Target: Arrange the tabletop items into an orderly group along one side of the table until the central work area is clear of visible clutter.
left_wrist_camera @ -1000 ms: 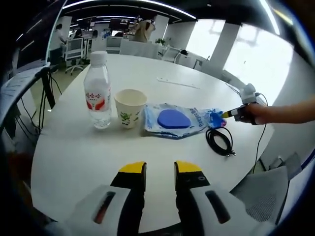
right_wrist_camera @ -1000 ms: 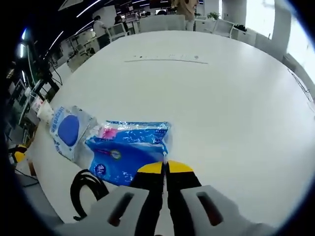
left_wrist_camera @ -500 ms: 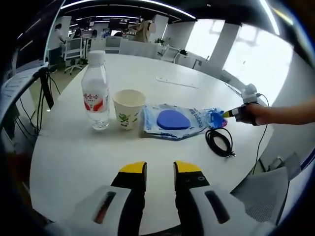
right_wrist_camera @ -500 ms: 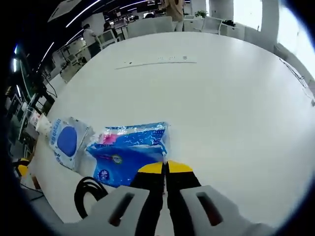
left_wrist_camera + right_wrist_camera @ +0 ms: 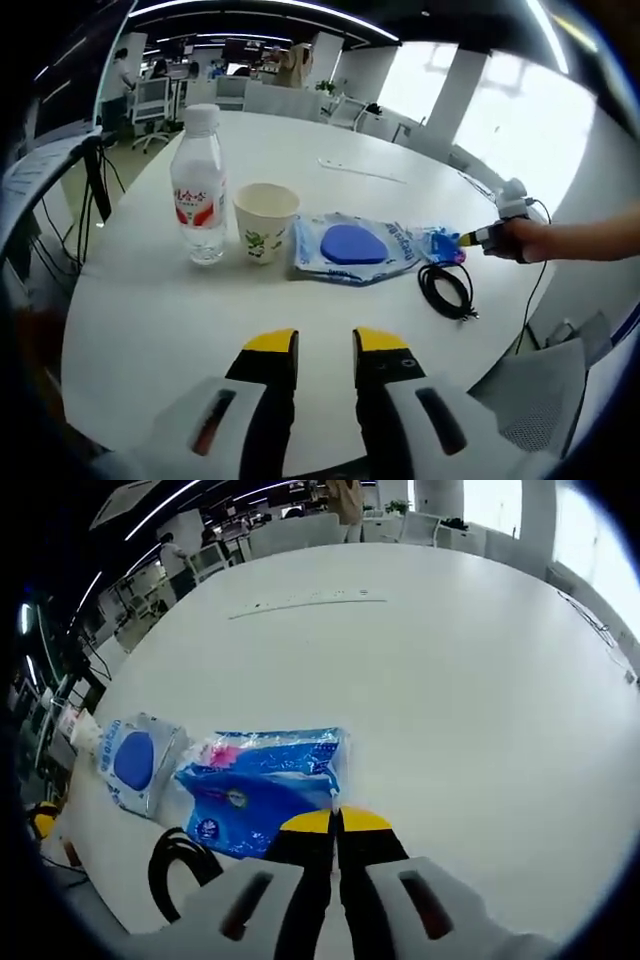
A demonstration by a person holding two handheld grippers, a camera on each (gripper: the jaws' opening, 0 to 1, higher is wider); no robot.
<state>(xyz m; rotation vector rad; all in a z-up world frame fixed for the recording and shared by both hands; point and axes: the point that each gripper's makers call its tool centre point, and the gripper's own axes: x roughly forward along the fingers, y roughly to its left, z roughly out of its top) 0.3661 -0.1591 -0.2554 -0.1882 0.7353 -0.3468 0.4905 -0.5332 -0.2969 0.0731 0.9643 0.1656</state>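
Yellow-tipped right tool clamped on blue packet corner

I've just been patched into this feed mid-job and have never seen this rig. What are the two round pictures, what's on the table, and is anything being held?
There is no robot: a person holds a two-jaw gripper in each hand, and a fisheye camera rides on each one.

The left gripper view looks across the white round table over the left gripper, whose yellow-tipped jaws stand apart, holding nothing. In a row lie a clear plastic water bottle with a red label, a white paper cup, a clear packet holding a blue disc, a blue plastic wipes pack and a coiled black cable.

The right gripper view looks over the right gripper, jaws shut on that wipes pack's corner. It also appears at the left view's right side.
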